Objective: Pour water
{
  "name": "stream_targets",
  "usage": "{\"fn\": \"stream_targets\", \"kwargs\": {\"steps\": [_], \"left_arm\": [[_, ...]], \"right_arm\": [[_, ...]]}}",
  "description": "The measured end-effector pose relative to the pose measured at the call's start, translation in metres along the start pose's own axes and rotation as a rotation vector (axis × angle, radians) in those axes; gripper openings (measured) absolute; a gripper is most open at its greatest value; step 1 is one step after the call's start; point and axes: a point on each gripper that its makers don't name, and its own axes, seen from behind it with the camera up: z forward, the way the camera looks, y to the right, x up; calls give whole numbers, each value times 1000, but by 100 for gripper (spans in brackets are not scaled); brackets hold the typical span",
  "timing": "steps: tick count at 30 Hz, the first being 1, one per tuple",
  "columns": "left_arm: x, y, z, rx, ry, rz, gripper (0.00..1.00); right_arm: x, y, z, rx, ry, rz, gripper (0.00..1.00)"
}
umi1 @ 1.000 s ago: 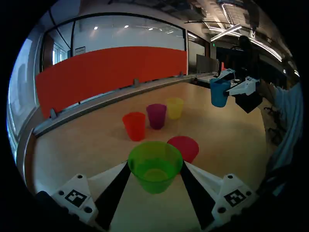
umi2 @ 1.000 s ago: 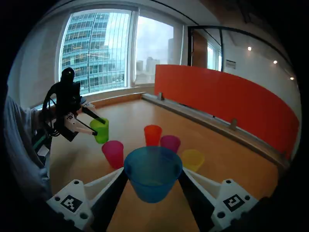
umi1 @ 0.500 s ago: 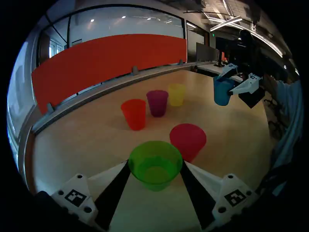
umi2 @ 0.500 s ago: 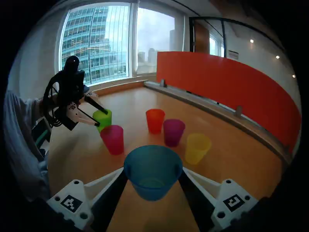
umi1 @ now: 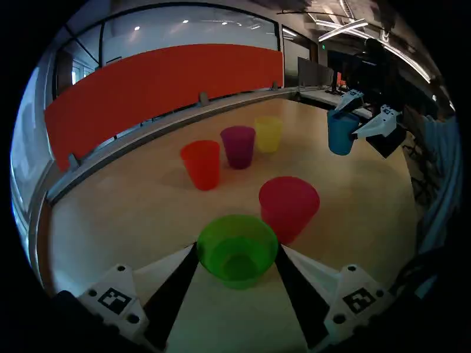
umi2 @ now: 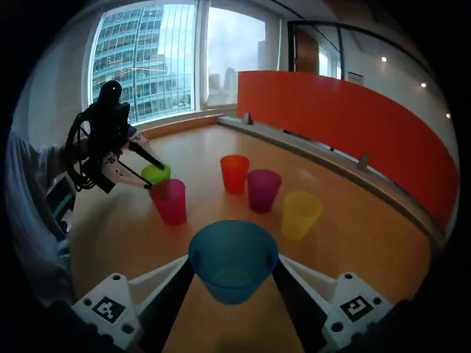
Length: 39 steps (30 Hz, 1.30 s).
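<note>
Left tool [umi1: 236, 250]: closed on the green cup [umi1: 237, 265], which is held upright.
Right tool [umi2: 233, 257]: closed on the blue cup [umi2: 233, 273].

A long orange-red partition panel [umi1: 159, 82] runs along the far edge of a pale wooden table [umi1: 106, 217]. A grey rail [umi1: 141, 136] lies at the panel's foot. Above the panel, a glass wall [umi1: 188, 29] reflects small ceiling lights. Past one end of the panel, tall windows [umi2: 147, 59] show daylight and high-rise towers. Past the other end, strip lights [umi1: 344, 30] cross a dark ceiling.
</note>
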Motion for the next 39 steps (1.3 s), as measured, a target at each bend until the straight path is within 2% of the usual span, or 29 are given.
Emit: {"fn": "stream_targets", "kwargs": {"steps": [8, 12, 15, 18, 21, 30, 39], "left_arm": [[-3, 1, -2, -14, -3, -30, 90], [-2, 1, -4, -26, 5, -64, 98], [-2, 0, -5, -27, 4, -79, 98], [-5, -2, -9, -13, 4, -74, 99], [-8, -4, -14, 4, 6, -70, 98], [-15, 4, -33, 18, 35, -117, 99], [-20, 2, -48, 41, 55, -134, 98]], "right_arm": [[-5, -1, 1, -3, -8, 4, 91], [-9, -2, 3, -5, -13, 7, 91], [-11, -2, 5, -7, -17, 8, 91], [-15, -3, 6, -7, -23, 7, 91], [-22, -2, 9, -15, -36, 3, 91], [-37, -6, 23, -12, -57, 2, 91], [-46, -8, 33, -8, -67, 19, 91]]}}
